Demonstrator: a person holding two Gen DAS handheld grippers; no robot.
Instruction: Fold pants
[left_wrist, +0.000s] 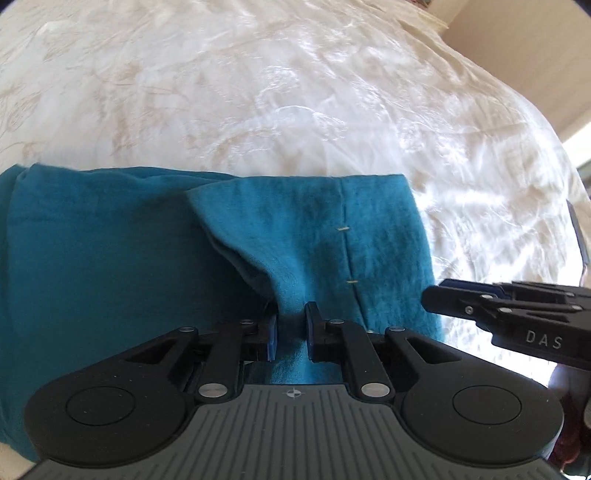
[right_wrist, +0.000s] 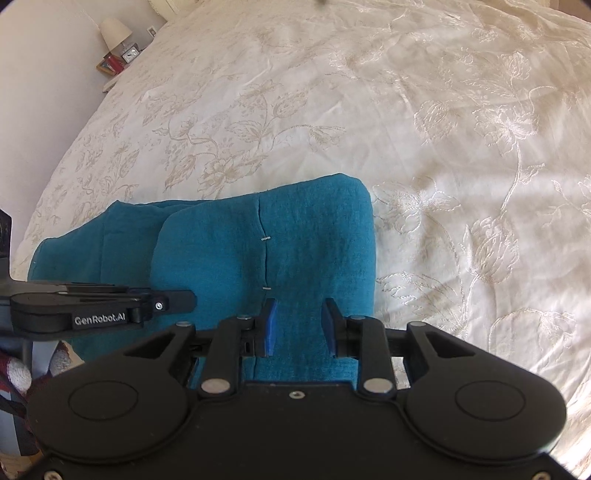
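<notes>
Pants (left_wrist: 110, 277), teal, lie partly folded on the cream embroidered bed (left_wrist: 295, 92) at its near edge. Left gripper (left_wrist: 291, 332) pinches a bunched fold of the fabric, jaws narrow. Right gripper (right_wrist: 297, 328), just beside it, clamps a wider band of the same cloth near the seam.

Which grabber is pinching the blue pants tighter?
The left gripper: its pads bunch the teal pants into a narrow pinch. The right gripper holds a wider band of cloth.
</notes>
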